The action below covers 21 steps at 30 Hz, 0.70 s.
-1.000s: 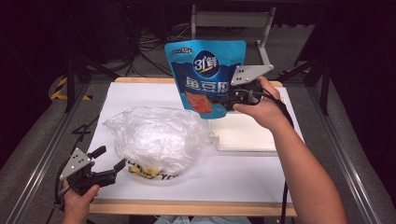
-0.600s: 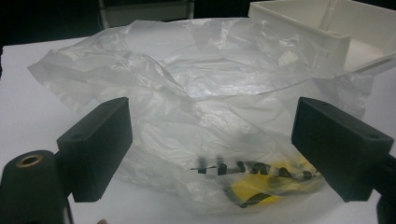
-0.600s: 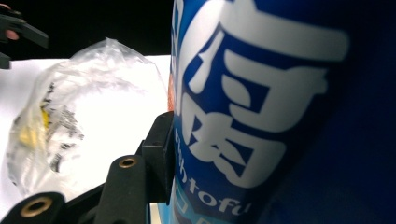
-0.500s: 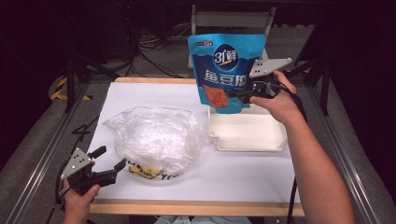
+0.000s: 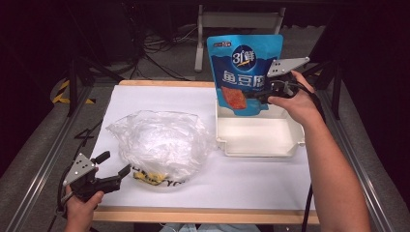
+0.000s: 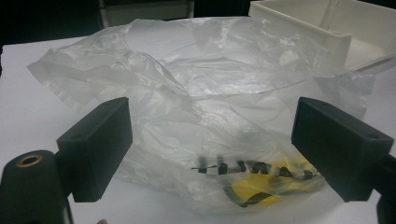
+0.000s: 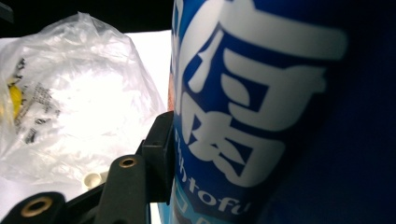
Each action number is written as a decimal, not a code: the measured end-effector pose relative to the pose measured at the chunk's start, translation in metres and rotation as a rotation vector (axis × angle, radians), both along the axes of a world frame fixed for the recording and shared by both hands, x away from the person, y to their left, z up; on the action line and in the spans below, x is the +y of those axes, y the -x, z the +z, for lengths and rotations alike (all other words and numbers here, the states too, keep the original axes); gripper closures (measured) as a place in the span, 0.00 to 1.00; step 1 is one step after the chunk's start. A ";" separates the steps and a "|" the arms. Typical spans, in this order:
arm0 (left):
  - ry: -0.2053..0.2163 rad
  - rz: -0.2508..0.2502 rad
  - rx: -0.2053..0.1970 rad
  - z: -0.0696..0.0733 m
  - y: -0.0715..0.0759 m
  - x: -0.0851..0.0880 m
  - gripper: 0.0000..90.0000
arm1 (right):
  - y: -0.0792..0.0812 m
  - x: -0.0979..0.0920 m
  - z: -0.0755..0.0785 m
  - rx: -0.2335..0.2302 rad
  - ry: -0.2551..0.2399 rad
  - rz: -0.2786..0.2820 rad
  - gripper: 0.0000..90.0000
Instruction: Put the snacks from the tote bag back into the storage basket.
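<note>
Your right gripper point(image 5: 258, 94) is clenched on the blue snack pouch point(image 5: 244, 72), held upright above the far rim of the white tray point(image 5: 256, 147); the pouch's bottom edge hangs over the tray's inside, which lies bare beneath it. Your left gripper point(image 5: 116, 169) rests released at the table's point(image 5: 159, 99) near left edge, jaws spread toward the crumpled clear plastic bag point(image 5: 162, 140), which sits just beside the tray's left wall. Open table lies behind the bag. Pouch print: "31", large white Chinese characters, and "tofu" in the right gripper view point(image 7: 212, 200). The bag's black-and-yellow print is unreadable.
</note>
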State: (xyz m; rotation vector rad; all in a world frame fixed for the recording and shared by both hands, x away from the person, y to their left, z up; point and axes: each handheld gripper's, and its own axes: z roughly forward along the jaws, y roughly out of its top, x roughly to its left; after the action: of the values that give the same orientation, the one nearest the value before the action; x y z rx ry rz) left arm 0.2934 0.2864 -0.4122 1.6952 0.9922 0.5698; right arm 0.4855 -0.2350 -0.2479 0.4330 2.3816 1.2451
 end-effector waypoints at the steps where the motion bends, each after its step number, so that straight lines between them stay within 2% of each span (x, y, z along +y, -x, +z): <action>1: 0.000 0.000 0.000 0.000 0.000 0.000 0.15 | -0.001 -0.002 -0.002 0.002 -0.002 -0.001 0.58; 8: -0.022 -0.020 -0.003 0.000 0.001 -0.004 0.15 | -0.005 -0.012 -0.017 0.015 -0.019 -0.020 0.58; 17: -0.011 -0.013 -0.005 0.000 0.000 -0.003 0.15 | -0.013 -0.022 -0.039 0.046 -0.021 -0.048 0.58; 21: -0.023 -0.021 0.000 0.000 0.001 -0.004 0.15 | -0.015 -0.026 -0.050 0.062 -0.025 -0.056 0.58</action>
State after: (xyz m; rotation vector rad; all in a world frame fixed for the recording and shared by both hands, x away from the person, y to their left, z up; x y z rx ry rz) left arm 0.2928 0.2822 -0.4120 1.7239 0.9705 0.5689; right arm 0.5010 -0.2609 -0.2978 0.5495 2.3904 1.2546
